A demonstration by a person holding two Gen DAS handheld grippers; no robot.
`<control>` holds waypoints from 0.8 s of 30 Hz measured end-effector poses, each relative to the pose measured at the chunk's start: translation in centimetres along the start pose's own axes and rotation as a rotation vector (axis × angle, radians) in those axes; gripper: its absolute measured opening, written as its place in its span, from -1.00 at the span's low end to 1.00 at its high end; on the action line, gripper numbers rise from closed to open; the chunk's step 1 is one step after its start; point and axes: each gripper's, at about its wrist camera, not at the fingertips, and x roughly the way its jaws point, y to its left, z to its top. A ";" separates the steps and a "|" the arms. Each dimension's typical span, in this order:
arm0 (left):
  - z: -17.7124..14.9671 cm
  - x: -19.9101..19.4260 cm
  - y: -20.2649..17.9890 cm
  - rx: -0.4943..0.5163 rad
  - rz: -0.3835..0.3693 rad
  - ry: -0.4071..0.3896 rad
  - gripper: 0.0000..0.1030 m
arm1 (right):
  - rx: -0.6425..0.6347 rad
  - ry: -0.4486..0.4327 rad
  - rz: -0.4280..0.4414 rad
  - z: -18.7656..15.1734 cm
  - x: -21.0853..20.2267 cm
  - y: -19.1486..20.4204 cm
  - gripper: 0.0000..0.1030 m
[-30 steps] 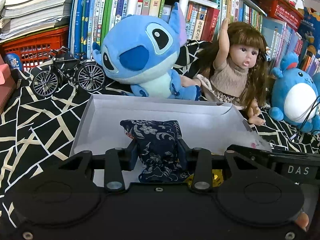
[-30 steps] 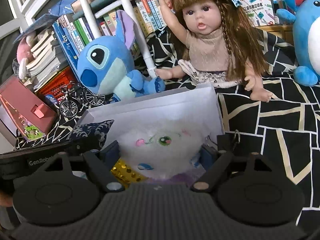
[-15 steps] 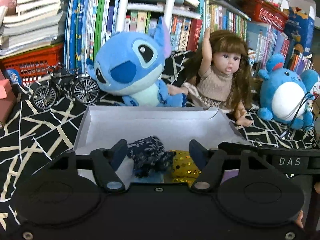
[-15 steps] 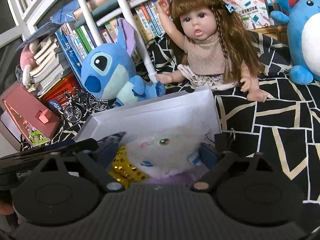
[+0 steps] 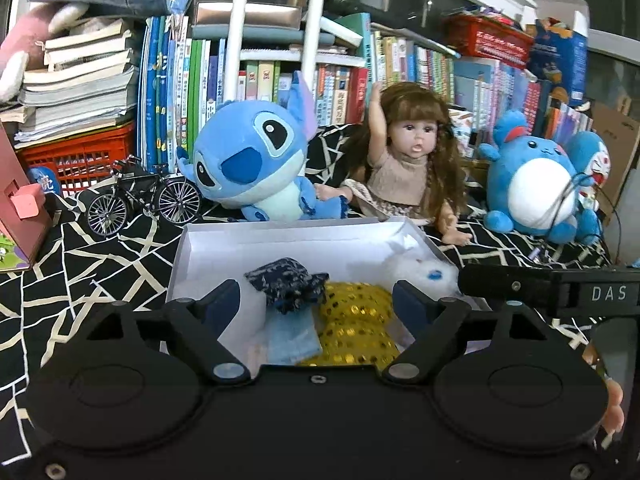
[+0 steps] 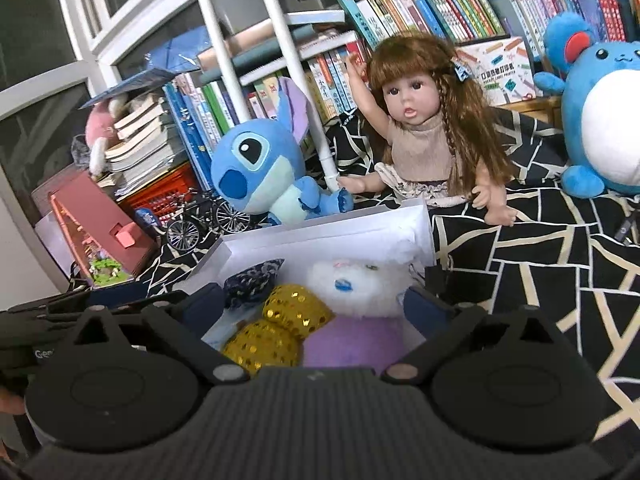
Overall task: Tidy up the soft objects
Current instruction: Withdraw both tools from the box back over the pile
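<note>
Left wrist: left gripper (image 5: 316, 300) let go of dark blue floral beanbag (image 5: 289, 283), jaws opening; right gripper (image 6: 316, 305) opening off fluffy white plush (image 6: 360, 283). Both now in shallow white cardboard box (image 5: 280, 236); placement looks done.

I look down over a white cardboard box (image 5: 208, 240) lying on a black cloth with pale crack lines (image 5: 80, 248). In the box, a dark blue floral beanbag (image 5: 286, 282) lies at left, a gold sequinned pouch (image 5: 352, 320) just right of it, and a white fluffy plush (image 6: 360, 284) at right, its head over a lilac fabric piece (image 6: 352, 340). Behind the box, a blue big-eared alien plush (image 5: 248, 160) sits left of a long-haired doll (image 5: 412, 168), with a round blue-and-white plush (image 5: 532, 192) further right. A black model bicycle (image 5: 144, 196) stands left of the alien plush. Rows of books (image 5: 340, 92) stand behind them all.
</note>
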 end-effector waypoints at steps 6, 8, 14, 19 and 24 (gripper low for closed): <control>-1.7 -3.0 -0.4 -0.005 -0.015 -0.026 0.66 | -0.013 -0.025 -0.006 -1.8 -2.4 0.1 0.98; -2.5 -3.9 -0.4 -0.009 -0.022 -0.031 0.67 | -0.013 -0.030 -0.010 -2.3 -3.0 0.0 0.98; -5.2 -6.0 -0.4 0.004 -0.021 -0.036 0.69 | -0.029 -0.053 -0.025 -4.4 -5.1 0.4 1.00; -7.4 -7.4 -0.6 0.011 -0.023 -0.027 0.70 | -0.095 -0.058 -0.049 -6.1 -6.2 1.3 1.00; -9.6 -8.7 -0.5 -0.006 -0.020 -0.007 0.71 | -0.181 -0.063 -0.069 -7.8 -7.0 2.6 1.00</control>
